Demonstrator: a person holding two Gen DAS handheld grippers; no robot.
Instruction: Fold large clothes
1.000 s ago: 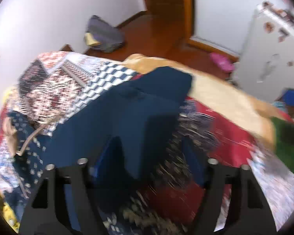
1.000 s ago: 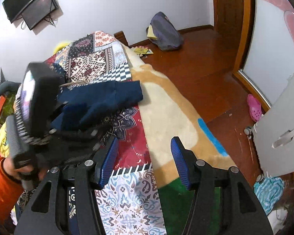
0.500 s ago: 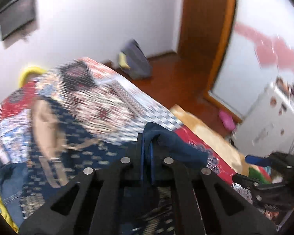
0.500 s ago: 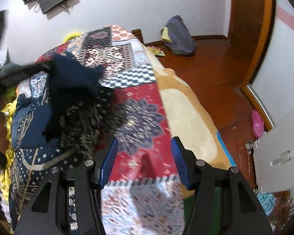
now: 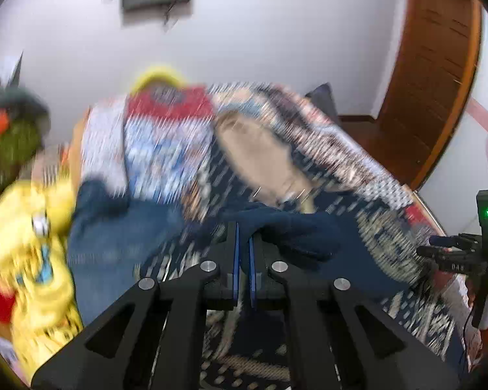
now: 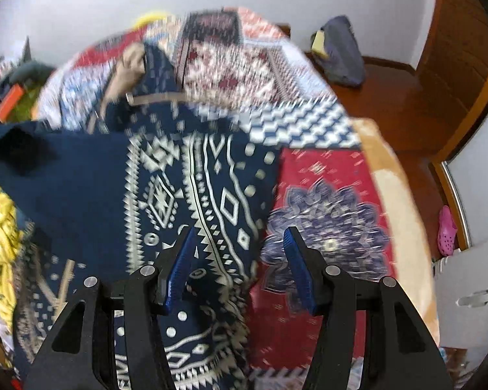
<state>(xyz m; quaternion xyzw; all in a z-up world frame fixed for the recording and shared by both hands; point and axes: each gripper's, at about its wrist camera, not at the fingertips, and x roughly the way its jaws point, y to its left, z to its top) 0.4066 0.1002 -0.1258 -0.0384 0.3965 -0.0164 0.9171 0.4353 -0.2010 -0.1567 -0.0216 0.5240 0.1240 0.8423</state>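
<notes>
A large navy garment with white geometric pattern [image 6: 198,195] lies on the bed, its plain navy part [image 6: 65,175] to the left. My left gripper [image 5: 243,243] is shut on a fold of the plain navy cloth [image 5: 296,230] and holds it above the bed. My right gripper [image 6: 237,247] is open, its blue pads [image 6: 182,260] just above the patterned garment's right edge, touching nothing. The right gripper also shows at the right edge of the left wrist view [image 5: 452,253].
The bed has a patchwork cover [image 6: 325,195] and a tan blanket edge [image 6: 403,214] on the right. Yellow clothes [image 5: 32,247] pile at the left. A wooden floor [image 6: 397,104] with a grey bag [image 6: 341,48] lies beyond; a pink shoe [image 6: 447,230] sits at right.
My left gripper closed on the navy cloth and swung it up and to the left over the bed. My right gripper stayed open and moved left over the patterned garment.
</notes>
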